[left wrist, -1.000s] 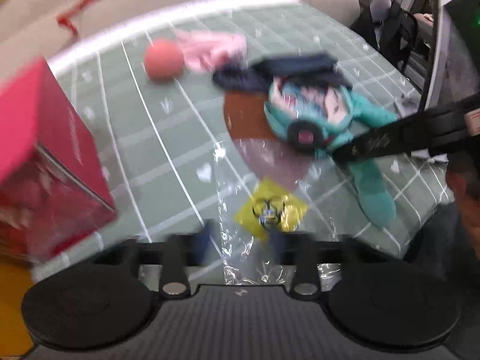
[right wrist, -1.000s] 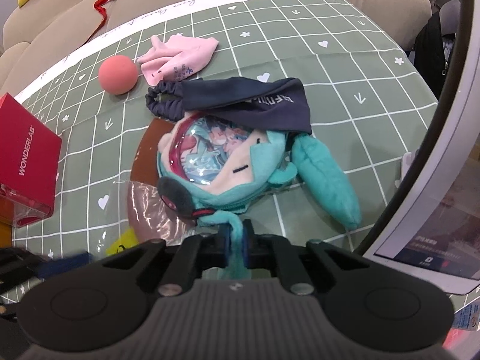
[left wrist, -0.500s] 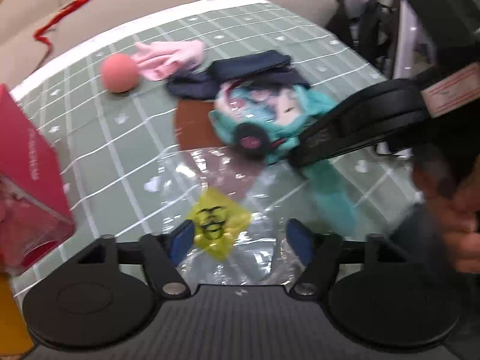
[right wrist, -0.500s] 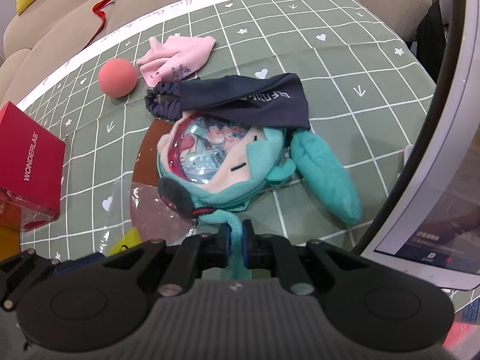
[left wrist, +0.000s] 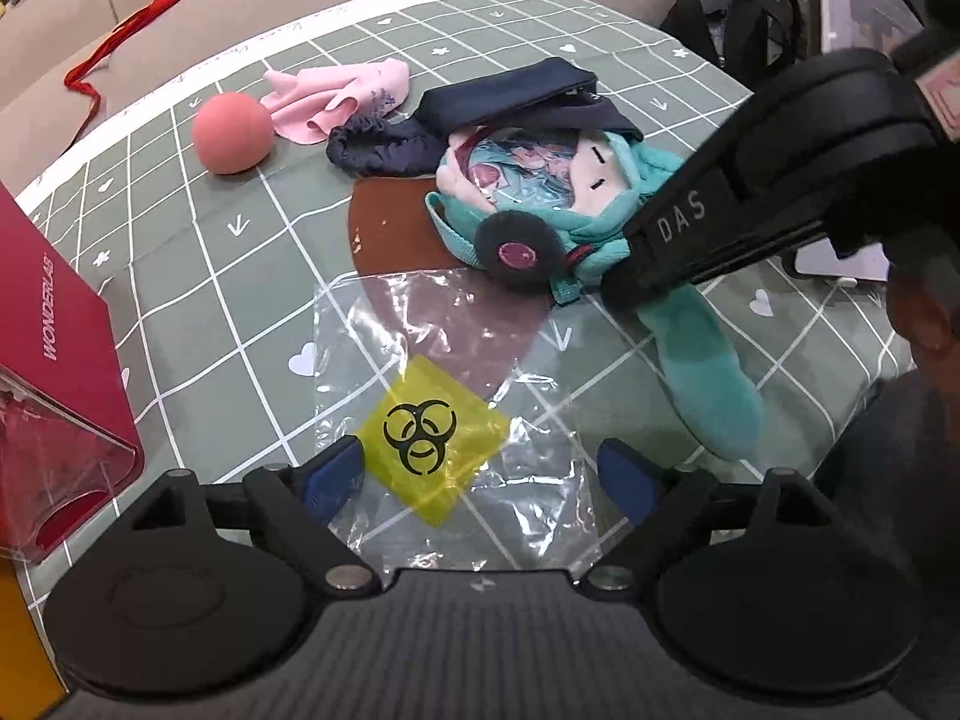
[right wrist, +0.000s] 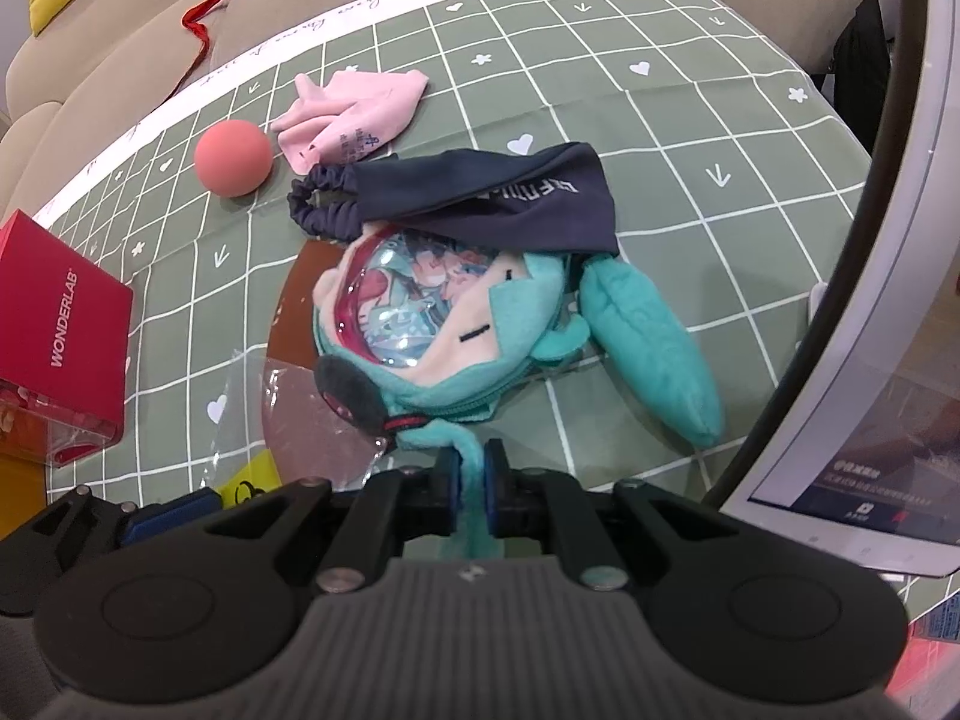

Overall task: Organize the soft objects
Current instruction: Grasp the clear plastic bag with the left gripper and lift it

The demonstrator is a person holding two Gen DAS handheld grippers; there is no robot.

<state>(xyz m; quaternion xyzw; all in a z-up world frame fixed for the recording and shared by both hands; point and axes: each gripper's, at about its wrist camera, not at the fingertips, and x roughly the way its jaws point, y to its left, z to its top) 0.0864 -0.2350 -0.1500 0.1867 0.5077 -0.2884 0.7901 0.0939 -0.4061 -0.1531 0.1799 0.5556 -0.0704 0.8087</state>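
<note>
A teal plush doll [right wrist: 432, 312] lies on the green checked tablecloth [right wrist: 660, 120], with a navy headband [right wrist: 480, 198] draped over its top. My right gripper [right wrist: 471, 480] is shut on the doll's teal pigtail, which runs down between the pads. A pink cloth [right wrist: 354, 114] and a pink ball [right wrist: 233, 157] lie farther back. In the left wrist view a clear plastic bag [left wrist: 444, 420] with a yellow biohazard label lies flat. My left gripper [left wrist: 480, 477] hovers over it, its jaws opening wide to either side of the label, with the pads not touching the bag.
A red WONDERLAB box [left wrist: 54, 324] stands at the left edge of the table. A white monitor [right wrist: 840, 360] rises at the right. A beige sofa [right wrist: 120, 30] with a red ribbon [right wrist: 204, 18] lies behind the table. A brown mat [left wrist: 390, 234] sits under the doll.
The left gripper has come down closer to the clear bag and its jaws have spread wider. The right gripper keeps its hold on the pigtail and has not moved.
</note>
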